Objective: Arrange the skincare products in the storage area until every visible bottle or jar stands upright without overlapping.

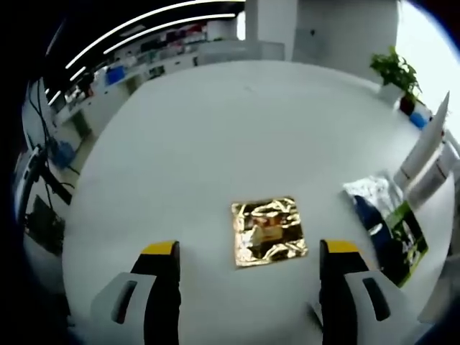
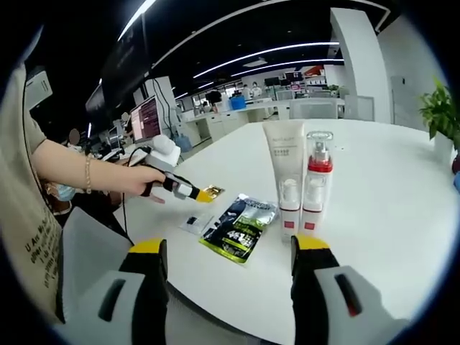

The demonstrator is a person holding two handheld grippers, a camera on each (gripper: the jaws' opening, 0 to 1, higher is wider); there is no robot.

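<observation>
Currently the left claw (image 1: 248,269) hovers low over the white worktop (image 1: 215,144), jaws spread wide and holding nothing. Between and just ahead of its tips lies a flat gold foil sachet (image 1: 269,231), square, face up, its edges turned slightly off the line of the jaws. Off to that view's right edge lie a dark green sachet (image 1: 402,241) and a crumpled silver one (image 1: 374,188), close together and seeming to overlap, though I cannot be sure.

In the right gripper view the right claw (image 2: 230,248) is likewise wide open and empty, held back near the worktop edge. Ahead of it stand a cream tube (image 2: 285,172) and a clear bottle with a red collar (image 2: 317,180). Both are upright, long axes vertical, just beside each other; whether they touch I cannot tell. The green sachet (image 2: 239,226) lies flat to their left, its long axis running diagonally away from the camera. A hand (image 2: 136,180) holds the left claw (image 2: 208,192) over the gold sachet further left.

Judgement: the bottle and tube already meet the upright condition, so the step in hand looks like tidying the flat sachets. The left claw appears lined up for the gold one. A thin foil flush on the worktop gives little to pinch; the next move likely calls for lowering the tips to one edge and closing gently there.
</observation>
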